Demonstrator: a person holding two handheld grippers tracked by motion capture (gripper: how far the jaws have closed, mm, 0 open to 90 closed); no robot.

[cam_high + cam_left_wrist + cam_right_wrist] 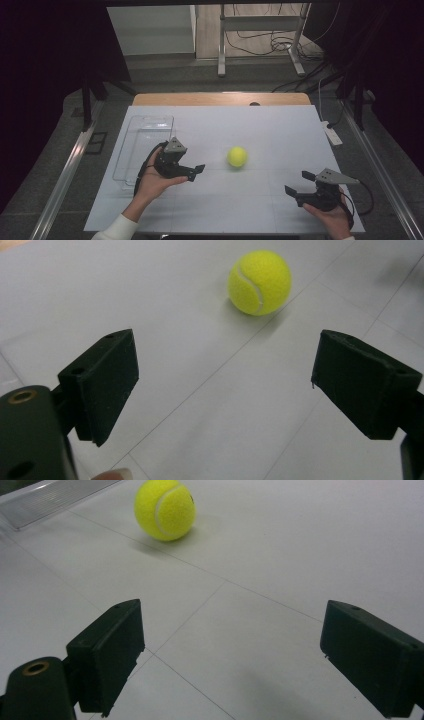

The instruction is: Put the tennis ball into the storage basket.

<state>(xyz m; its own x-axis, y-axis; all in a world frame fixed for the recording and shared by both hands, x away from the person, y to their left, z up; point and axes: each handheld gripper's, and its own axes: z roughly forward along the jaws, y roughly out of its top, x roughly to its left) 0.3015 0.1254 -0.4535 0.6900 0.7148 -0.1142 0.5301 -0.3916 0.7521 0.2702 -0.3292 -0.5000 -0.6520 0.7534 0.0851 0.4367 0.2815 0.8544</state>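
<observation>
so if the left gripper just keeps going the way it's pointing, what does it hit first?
Most likely the tennis ball. In its own view the left gripper, jaws wide apart, faces the ball over bare white table, with nothing between. The ball sits slightly right of centre, so a glancing touch is possible.

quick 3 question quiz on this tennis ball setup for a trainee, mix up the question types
1. True or false: the tennis ball is held in the left gripper.
2. Multiple choice: the clear plastic tray lies A) at the table's left side, beside the left gripper; B) under the ball; C) beside the right gripper.
3. Short answer: how do the jaws of both grippers stand?

Key
1. False: the ball rests free on the white table, apart from both grippers.
2. A.
3. Open wide, with nothing between them.
</observation>
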